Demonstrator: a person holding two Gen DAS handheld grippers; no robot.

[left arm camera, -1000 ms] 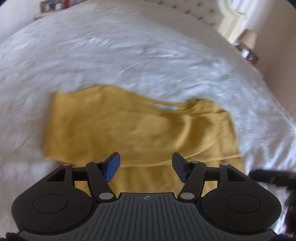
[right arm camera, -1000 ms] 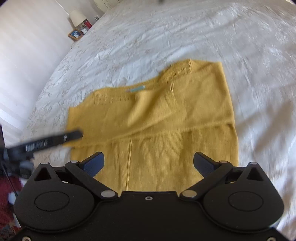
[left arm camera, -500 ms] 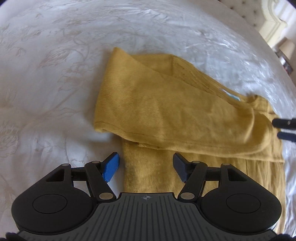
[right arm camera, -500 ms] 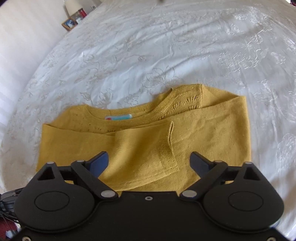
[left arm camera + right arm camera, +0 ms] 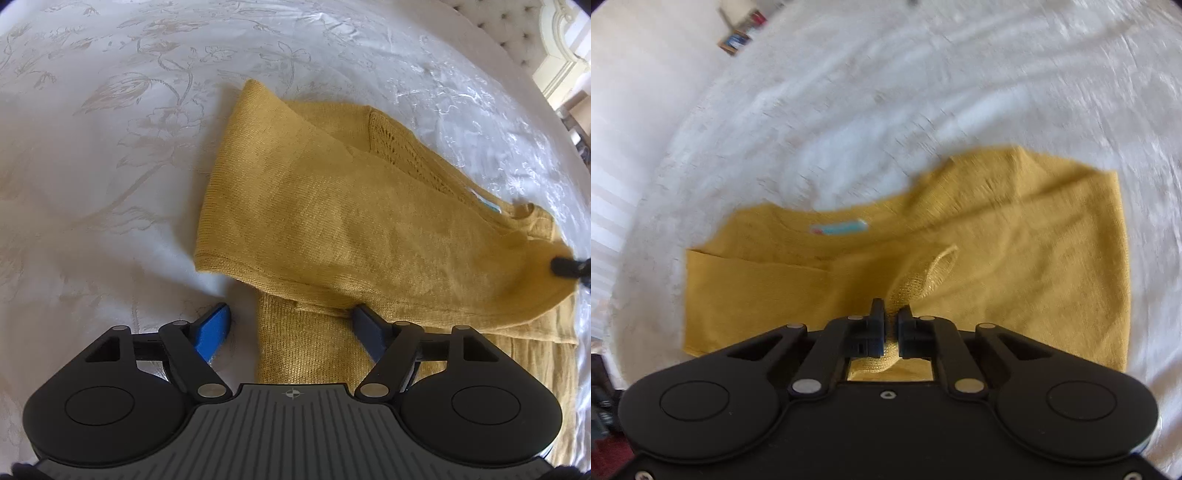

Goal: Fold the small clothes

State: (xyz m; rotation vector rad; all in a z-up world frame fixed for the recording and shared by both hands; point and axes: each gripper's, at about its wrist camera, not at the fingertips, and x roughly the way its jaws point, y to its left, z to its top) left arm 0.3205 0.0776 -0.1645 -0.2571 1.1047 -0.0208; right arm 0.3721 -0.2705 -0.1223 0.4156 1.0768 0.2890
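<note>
A mustard-yellow knit sweater (image 5: 351, 221) lies partly folded on the white bedspread (image 5: 92, 147), with its sleeves laid across the body. My left gripper (image 5: 291, 325) is open, low over the sweater's lower left corner, with the cloth between and under its fingers. My right gripper (image 5: 891, 321) is shut on a ribbed sleeve cuff (image 5: 923, 273) of the sweater (image 5: 1015, 258) and pinches the cloth up. The blue neck label (image 5: 838, 227) shows behind it. The right gripper's tip shows at the right edge of the left wrist view (image 5: 569, 266).
The embroidered white bedspread (image 5: 886, 92) spreads all around the sweater. A tufted headboard (image 5: 517, 22) is at the far right. A bedside table with framed photos (image 5: 735, 40) stands by the wall on the left. The right wrist view is motion-blurred.
My right gripper has closed on the sleeve cuff and lifts it. My left gripper has moved closer and lower onto the sweater's left corner, still open.
</note>
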